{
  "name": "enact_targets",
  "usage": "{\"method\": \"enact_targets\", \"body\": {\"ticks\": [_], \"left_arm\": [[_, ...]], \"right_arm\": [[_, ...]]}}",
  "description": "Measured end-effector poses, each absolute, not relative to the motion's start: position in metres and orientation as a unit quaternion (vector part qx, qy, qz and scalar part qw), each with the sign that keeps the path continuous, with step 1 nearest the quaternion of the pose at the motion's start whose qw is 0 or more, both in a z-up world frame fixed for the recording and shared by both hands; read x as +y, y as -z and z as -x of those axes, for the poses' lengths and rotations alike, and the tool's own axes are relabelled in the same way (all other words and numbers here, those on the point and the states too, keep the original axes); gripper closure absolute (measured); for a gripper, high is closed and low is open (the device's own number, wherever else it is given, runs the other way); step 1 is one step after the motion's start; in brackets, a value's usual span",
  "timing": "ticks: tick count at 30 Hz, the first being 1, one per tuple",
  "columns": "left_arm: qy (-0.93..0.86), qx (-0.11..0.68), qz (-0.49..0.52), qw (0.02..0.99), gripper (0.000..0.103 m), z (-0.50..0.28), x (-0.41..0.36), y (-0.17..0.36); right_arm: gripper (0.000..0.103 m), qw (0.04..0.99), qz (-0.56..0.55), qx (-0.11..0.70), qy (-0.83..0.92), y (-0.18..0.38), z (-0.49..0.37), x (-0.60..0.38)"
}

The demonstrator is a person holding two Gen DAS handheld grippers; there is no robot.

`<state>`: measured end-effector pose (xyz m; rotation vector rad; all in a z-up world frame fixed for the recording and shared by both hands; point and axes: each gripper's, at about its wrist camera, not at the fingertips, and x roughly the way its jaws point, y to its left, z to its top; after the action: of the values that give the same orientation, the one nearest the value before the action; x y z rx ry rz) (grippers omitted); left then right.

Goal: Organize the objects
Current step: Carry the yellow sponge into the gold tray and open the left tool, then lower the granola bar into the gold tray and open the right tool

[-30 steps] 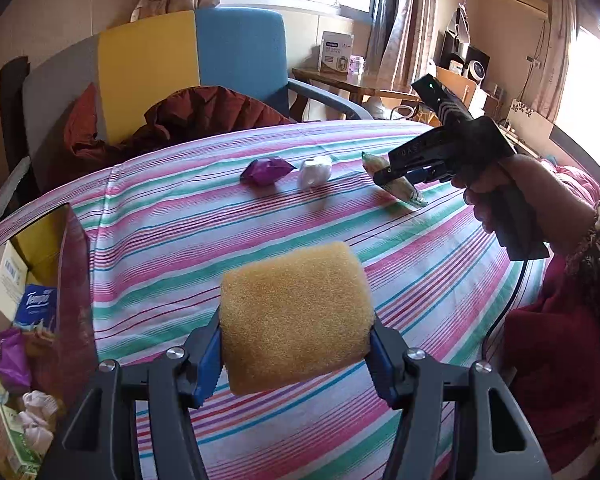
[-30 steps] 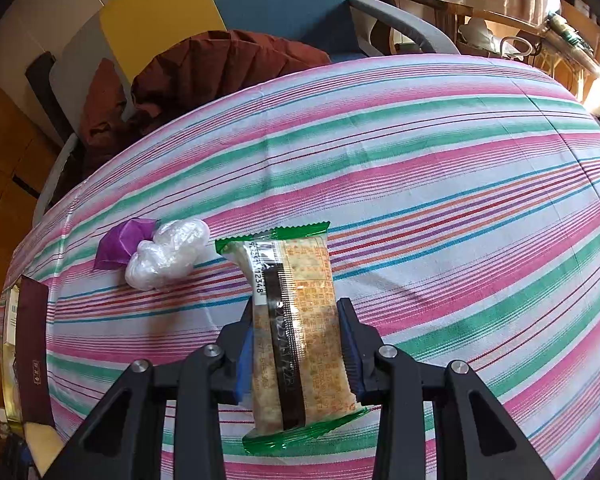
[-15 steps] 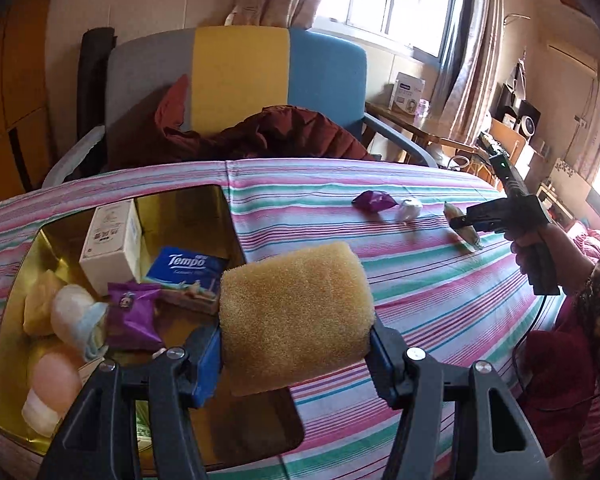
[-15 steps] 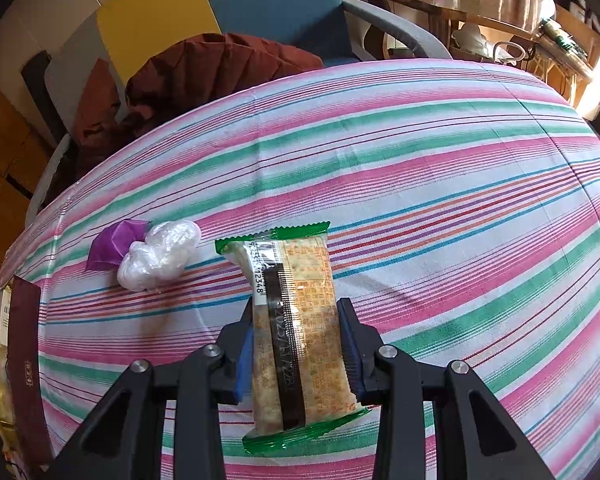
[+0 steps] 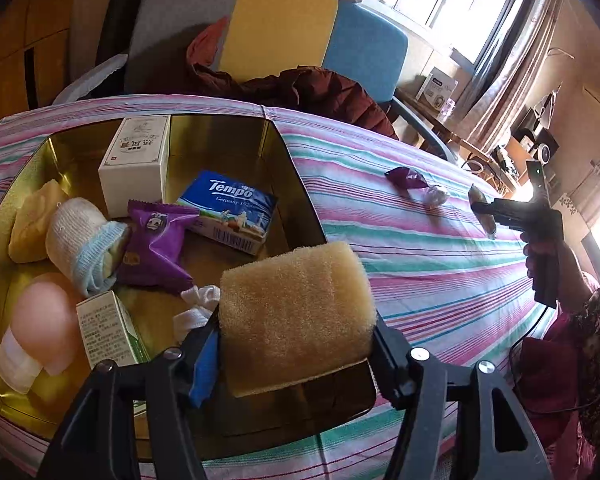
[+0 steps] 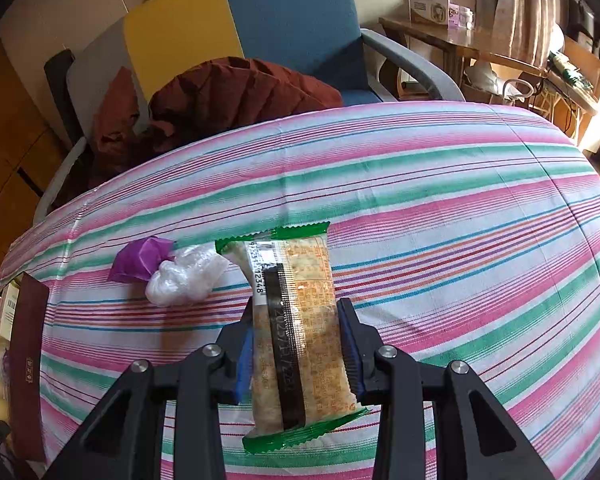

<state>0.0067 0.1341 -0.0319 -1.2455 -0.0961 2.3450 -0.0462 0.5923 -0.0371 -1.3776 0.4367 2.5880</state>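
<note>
In the left wrist view, a yellow sponge (image 5: pixel 296 316) is being gripped between the jaws of the left gripper (image 5: pixel 294 344) and is being held over the near right corner of a gold tin (image 5: pixel 296 184) on the striped worktop (image 5: pixel 420 264). Inside the tin, a Tempo tissue pack (image 5: pixel 230 210), a purple packet (image 5: pixel 154 246), a white box (image 5: pixel 136 164) and a rolled sock (image 5: pixel 86 246) are being kept together. At the far right, the right gripper (image 5: pixel 482 208) is being held above the worktop, near a purple wrapper (image 5: pixel 406 178).

In the right wrist view, a cracker packet (image 6: pixel 296 332) with green ends is being clamped upright by the right gripper (image 6: pixel 298 344) above the worktop. To its left, a clear plastic wad (image 6: pixel 186 274) is being seen touching the purple wrapper.
</note>
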Motion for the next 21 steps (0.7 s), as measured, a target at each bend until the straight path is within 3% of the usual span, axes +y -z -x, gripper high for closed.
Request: {"method": "enact_targets", "body": {"ticks": [7,21], "left_arm": [[-0.858,-0.037,0.459,0.229,0.029,-0.005,0.131,0.031],[-0.903,-0.046,0.393,0.166,0.029,-0.010,0.101,0.006]], "right_arm": [[0.066,0.084,0.461,0.136,-0.873,0.035,0.048,0.589],[0.065,0.058,0.442,0.123,-0.886,0.024,0.049,0.573]]}}
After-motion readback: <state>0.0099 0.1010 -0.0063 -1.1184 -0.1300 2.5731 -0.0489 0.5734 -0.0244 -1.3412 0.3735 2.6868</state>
